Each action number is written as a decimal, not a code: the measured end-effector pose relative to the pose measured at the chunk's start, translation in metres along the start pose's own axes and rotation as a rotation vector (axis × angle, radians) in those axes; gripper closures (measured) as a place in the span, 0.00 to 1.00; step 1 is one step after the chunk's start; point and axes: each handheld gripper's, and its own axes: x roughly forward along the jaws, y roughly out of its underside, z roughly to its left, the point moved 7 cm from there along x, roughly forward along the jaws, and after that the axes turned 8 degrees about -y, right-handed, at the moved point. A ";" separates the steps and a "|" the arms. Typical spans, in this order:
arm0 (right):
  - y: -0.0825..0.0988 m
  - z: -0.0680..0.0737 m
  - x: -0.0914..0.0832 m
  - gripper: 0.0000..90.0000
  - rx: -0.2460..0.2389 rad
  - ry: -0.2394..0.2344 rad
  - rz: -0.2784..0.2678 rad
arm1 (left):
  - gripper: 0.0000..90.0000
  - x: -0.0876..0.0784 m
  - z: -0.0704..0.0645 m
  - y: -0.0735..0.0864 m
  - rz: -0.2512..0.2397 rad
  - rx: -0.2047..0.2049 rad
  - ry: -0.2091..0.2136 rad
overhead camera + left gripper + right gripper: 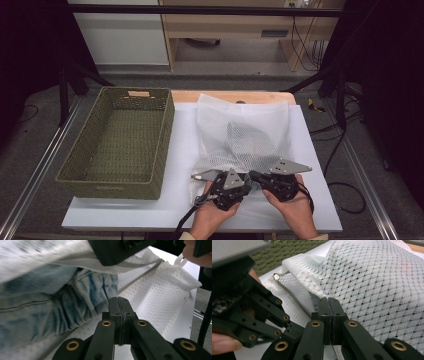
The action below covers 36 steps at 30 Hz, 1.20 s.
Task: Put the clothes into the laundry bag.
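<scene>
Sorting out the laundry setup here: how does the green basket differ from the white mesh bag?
The green basket is a stiff woven box that keeps its shape; the white mesh bag is soft netting lying crumpled. The basket sits at the table's left with nothing in it; the bag lies right of it with blue denim inside. The basket stands untouched, while the left gripper and right gripper meet at the bag's near edge. Both rest on the white table.

No words, numbers, brands or signs can be read anywhere; the pale tag on the basket [138,93], at twelve o'clock on its rim, looks blank.
</scene>
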 end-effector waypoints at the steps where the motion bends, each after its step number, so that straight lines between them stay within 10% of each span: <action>1: 0.000 0.000 0.000 1.00 0.000 0.000 0.000 | 1.00 0.002 0.000 0.000 0.006 0.002 -0.002; 36: 0.002 0.003 0.006 1.00 -0.013 0.004 0.036 | 1.00 0.035 0.034 -0.016 -0.011 -0.015 -0.228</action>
